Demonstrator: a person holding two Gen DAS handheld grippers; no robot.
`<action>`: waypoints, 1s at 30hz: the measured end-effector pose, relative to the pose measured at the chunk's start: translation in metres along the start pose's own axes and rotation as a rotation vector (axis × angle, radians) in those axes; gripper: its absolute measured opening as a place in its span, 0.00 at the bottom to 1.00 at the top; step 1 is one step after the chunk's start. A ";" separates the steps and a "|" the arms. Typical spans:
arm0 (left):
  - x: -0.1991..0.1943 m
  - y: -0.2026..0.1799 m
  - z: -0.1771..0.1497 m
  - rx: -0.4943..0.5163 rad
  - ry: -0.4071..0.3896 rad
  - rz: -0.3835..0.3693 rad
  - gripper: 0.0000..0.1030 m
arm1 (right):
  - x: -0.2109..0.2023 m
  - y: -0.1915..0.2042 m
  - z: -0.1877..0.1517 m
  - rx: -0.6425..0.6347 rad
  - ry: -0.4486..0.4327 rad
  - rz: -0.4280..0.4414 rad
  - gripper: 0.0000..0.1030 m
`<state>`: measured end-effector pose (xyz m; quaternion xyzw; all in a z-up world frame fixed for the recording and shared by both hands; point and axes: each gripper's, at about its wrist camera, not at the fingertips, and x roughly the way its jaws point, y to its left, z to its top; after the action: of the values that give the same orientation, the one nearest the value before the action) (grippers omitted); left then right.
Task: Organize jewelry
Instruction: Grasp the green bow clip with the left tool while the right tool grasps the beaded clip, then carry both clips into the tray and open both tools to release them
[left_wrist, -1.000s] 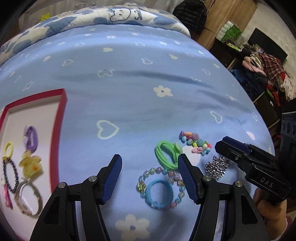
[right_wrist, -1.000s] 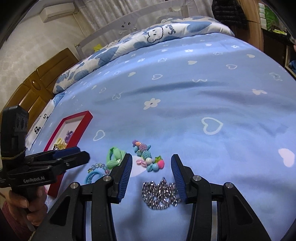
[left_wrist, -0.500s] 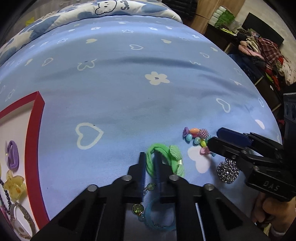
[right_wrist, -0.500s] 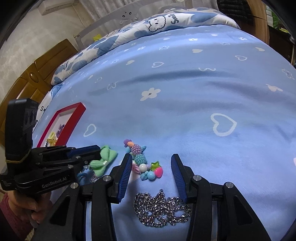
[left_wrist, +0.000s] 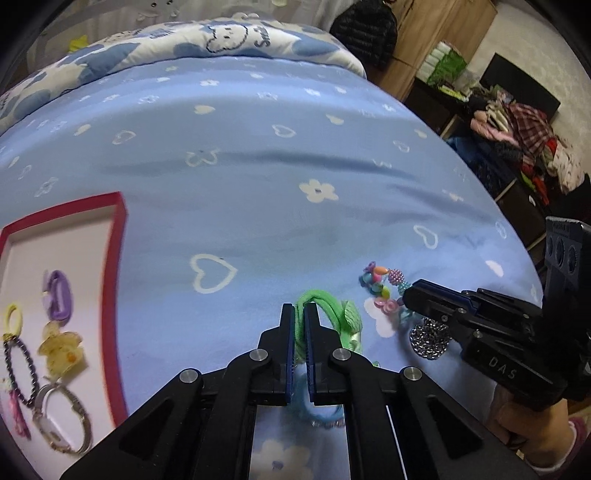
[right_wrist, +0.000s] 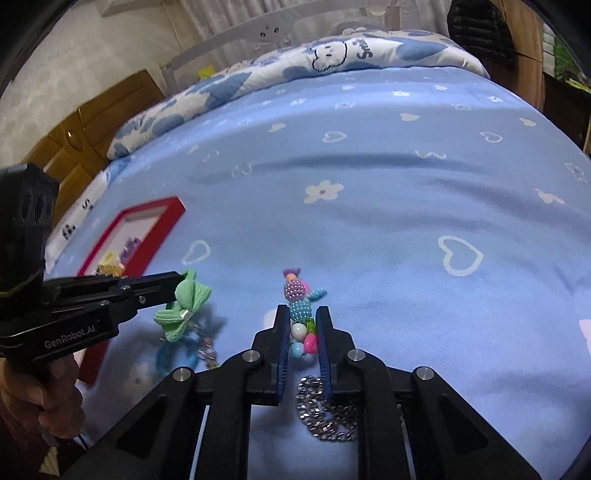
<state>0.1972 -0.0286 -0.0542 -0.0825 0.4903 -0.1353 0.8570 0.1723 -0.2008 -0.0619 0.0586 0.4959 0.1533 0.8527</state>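
My left gripper (left_wrist: 300, 314) pinches the band of a green hair tie with a bow (left_wrist: 332, 310), its jaws closing the last bit. In the right wrist view the green bow (right_wrist: 183, 310) hangs from the left gripper (right_wrist: 177, 278), slightly above the sheet. My right gripper (right_wrist: 303, 321) has its jaws closing on a colourful bead bracelet (right_wrist: 295, 291), and beads fill the gap between the pads. A silver chain (right_wrist: 325, 417) lies bunched under the right gripper. The red-rimmed tray (left_wrist: 114, 295) lies to the left on the bed.
The tray holds a purple hair tie (left_wrist: 57, 295), a yellow clip (left_wrist: 61, 350) and several bracelets. A blue hair tie with a clear bead bracelet (right_wrist: 173, 354) lies below the green bow. Pillows line the far edge of the blue sheet (left_wrist: 258, 166); furniture stands to the right.
The left jaws went from wide open to shut on the green hair tie, and the bow has come up off the sheet. The right jaws narrowed from half open onto the bead bracelet.
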 end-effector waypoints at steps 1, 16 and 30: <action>-0.006 0.003 -0.002 -0.008 -0.009 -0.001 0.03 | -0.003 0.001 0.001 0.007 -0.010 0.008 0.13; -0.097 0.041 -0.037 -0.113 -0.128 0.011 0.03 | -0.034 0.050 0.013 -0.017 -0.108 0.085 0.13; -0.150 0.082 -0.067 -0.197 -0.178 0.056 0.03 | -0.031 0.104 0.010 -0.084 -0.104 0.164 0.13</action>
<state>0.0790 0.0952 0.0122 -0.1643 0.4252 -0.0548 0.8884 0.1453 -0.1122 -0.0048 0.0711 0.4379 0.2398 0.8635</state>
